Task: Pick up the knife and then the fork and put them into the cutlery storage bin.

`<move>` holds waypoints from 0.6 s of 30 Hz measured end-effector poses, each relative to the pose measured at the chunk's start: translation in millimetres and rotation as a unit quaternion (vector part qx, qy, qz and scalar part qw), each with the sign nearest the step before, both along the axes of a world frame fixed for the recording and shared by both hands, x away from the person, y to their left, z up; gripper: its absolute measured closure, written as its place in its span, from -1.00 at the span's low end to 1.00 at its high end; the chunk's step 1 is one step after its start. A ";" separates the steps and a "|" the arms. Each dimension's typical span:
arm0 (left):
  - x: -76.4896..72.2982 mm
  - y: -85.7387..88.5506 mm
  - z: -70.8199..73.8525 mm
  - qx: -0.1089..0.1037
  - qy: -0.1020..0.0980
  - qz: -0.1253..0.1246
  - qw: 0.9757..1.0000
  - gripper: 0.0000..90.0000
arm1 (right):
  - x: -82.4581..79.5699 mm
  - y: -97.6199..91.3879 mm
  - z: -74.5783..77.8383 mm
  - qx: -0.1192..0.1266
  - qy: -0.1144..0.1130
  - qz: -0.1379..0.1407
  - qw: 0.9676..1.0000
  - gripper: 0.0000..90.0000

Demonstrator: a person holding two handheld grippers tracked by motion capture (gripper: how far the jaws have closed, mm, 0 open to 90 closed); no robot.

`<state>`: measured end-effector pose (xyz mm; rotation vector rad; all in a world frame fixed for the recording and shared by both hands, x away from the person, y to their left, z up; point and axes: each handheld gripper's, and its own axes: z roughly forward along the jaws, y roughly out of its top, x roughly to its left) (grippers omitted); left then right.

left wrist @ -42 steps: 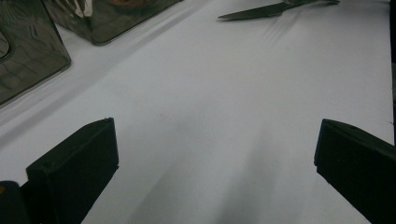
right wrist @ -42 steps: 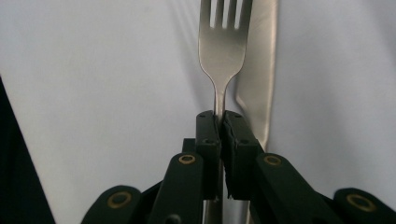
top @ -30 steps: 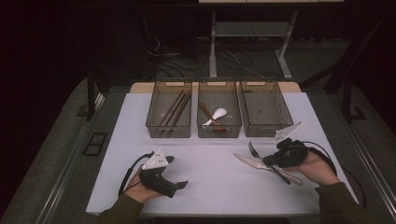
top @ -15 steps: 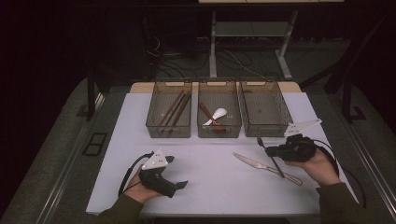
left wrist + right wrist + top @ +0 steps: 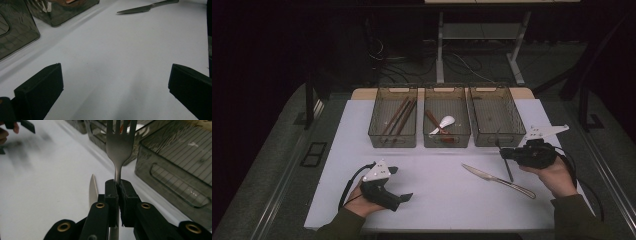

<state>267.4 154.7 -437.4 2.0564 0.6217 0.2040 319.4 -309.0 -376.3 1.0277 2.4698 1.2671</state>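
Now we're seeing the right gripper (image 5: 503,153) clamping the fork (image 5: 119,145), lifting it off the table (image 5: 437,195) beside the knife (image 5: 498,180); the left gripper (image 5: 404,198) is resting wide open.

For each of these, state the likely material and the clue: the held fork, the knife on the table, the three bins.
Fork: probably brushed steel, dull grey sheen.
Knife: likely steel too, with silvery glints.
Bins: apparently smoky translucent plastic, contents showing through the walls.
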 end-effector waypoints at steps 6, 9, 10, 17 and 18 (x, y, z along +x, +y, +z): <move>0.7 0.3 -0.2 0.000 0.001 0.000 1.000 -1.00 | 5.6 -3.9 1.9 0.013 -0.009 -0.025 1.000 0.90; 0.7 0.2 -0.3 0.001 0.001 0.001 1.000 -1.00 | 8.8 -6.1 1.8 0.017 -0.009 -0.031 0.999 0.90; 0.9 0.3 -0.4 0.001 0.000 0.001 1.000 -1.00 | 9.5 -6.8 1.8 0.018 -0.010 -0.034 0.999 0.90; 1.3 -0.7 -1.1 0.001 0.003 0.003 1.000 -1.00 | 14.0 -10.5 5.2 0.020 -0.021 -0.051 0.998 0.90; 1.3 -0.8 -1.1 0.001 0.003 0.003 1.000 -1.00 | 15.0 -10.9 5.7 0.020 -0.024 -0.053 0.998 0.90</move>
